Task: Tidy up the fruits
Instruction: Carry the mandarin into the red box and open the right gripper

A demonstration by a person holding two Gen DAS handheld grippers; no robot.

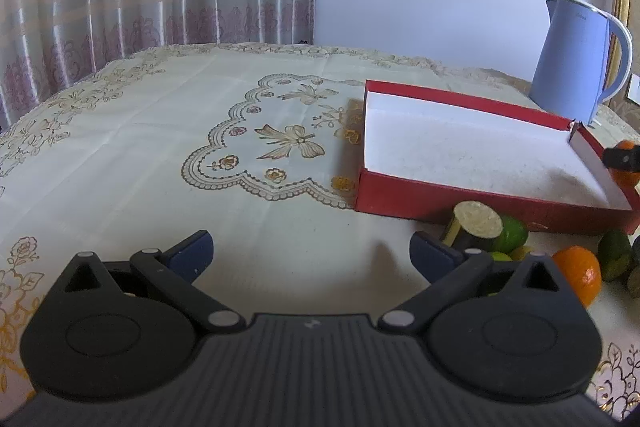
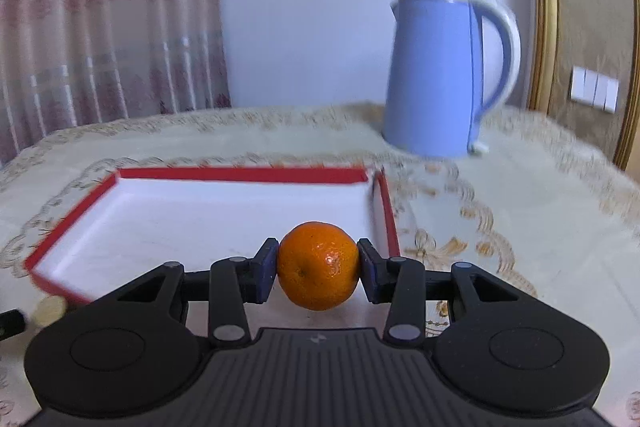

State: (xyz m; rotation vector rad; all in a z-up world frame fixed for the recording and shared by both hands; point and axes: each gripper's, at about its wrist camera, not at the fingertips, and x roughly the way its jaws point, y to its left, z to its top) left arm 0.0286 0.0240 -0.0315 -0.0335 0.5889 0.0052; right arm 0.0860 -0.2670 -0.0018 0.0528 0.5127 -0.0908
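Right tongs [image 2: 318,273]: clamped on a tangerine [image 2: 318,265], pads at its two sides, held above the near edge of the red box [image 2: 72,211]. Fruit likely light, glossy and soft-skinned; best gripped across the widest part, gently.

Left tongs [image 1: 312,253]: spread wide, holding nothing, low over the counter [image 1: 160,147].

Loose fruit: second tangerine [image 1: 578,275], lime [image 1: 514,235], cut squash piece [image 1: 478,223], just beside the box front.

Kettle [image 2: 440,79]: blue, behind the box.
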